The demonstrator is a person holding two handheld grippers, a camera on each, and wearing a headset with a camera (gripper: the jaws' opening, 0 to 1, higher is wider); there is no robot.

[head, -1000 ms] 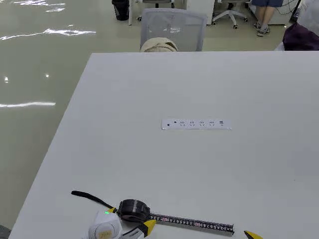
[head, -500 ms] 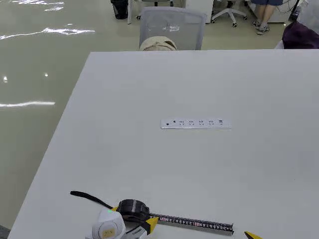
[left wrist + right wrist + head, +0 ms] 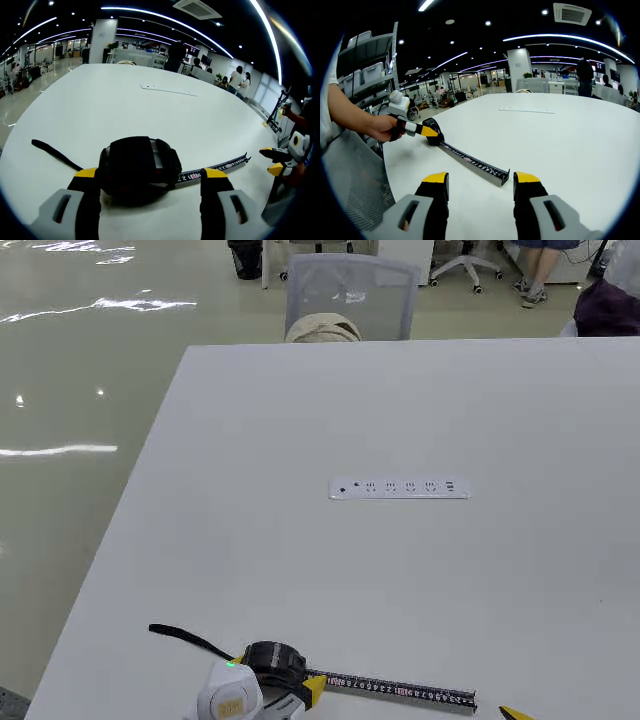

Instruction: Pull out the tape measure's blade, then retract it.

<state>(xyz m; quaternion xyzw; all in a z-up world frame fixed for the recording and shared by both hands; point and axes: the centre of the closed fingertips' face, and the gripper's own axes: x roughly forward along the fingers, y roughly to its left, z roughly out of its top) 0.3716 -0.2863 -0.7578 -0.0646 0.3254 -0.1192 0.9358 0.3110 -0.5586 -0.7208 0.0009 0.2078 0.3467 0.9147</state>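
Note:
A black tape measure (image 3: 275, 664) lies near the white table's front edge, with its blade (image 3: 400, 692) pulled out flat to the right and a black strap (image 3: 185, 637) trailing left. My left gripper (image 3: 150, 174) is open, and the case (image 3: 140, 167) sits between its yellow fingertips with a gap on the right side. In the head view the left gripper (image 3: 290, 696) sits just in front of the case. My right gripper (image 3: 481, 179) is open, and the blade's end hook (image 3: 505, 176) lies on the table just ahead of it, untouched.
A white power strip (image 3: 399, 488) is set into the middle of the table (image 3: 400, 410). A grey mesh chair (image 3: 350, 295) stands at the far edge. The table's left edge drops to a shiny floor. People stand in the far background.
My left gripper has edged slightly closer around the tape measure's case. The tape measure and its blade lie where they were; the head view has shifted a little.

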